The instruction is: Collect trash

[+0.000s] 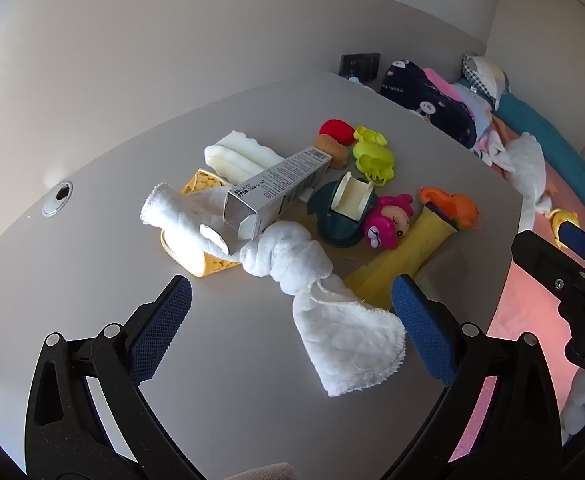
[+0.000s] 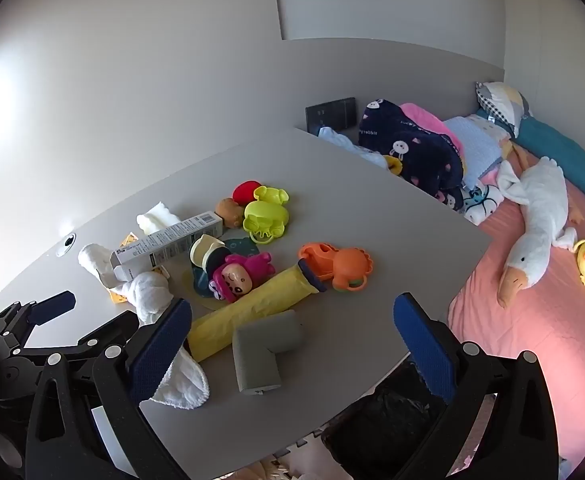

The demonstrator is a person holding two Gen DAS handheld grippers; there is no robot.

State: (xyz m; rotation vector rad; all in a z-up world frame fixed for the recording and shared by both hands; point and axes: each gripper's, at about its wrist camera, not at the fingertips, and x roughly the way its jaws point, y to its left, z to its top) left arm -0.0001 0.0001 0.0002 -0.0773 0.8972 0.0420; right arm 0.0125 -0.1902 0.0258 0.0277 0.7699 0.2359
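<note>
A grey printed carton point(image 1: 280, 188) lies on the table across a white knotted cloth point(image 1: 292, 260) and a yellow snack packet point(image 1: 206, 184). A long yellow wrapper point(image 2: 252, 312) and a grey L-shaped foam piece point(image 2: 260, 352) lie near the front edge. My left gripper point(image 1: 290, 296) hovers open over the cloth's loose end, touching nothing. My right gripper point(image 2: 292, 312) is open above the foam piece and the wrapper's near end, with nothing held. A black-lined bin point(image 2: 388, 420) shows below the table's front edge.
Toys crowd the table's middle: a green mould point(image 2: 264, 216), a pink doll point(image 2: 236, 276), an orange toy point(image 2: 340, 264) and a teal tape holder point(image 1: 340, 208). A folded white towel point(image 1: 240, 156) lies behind the carton. A pink bed point(image 2: 532, 340) with a plush goose point(image 2: 532, 240) lies to the right.
</note>
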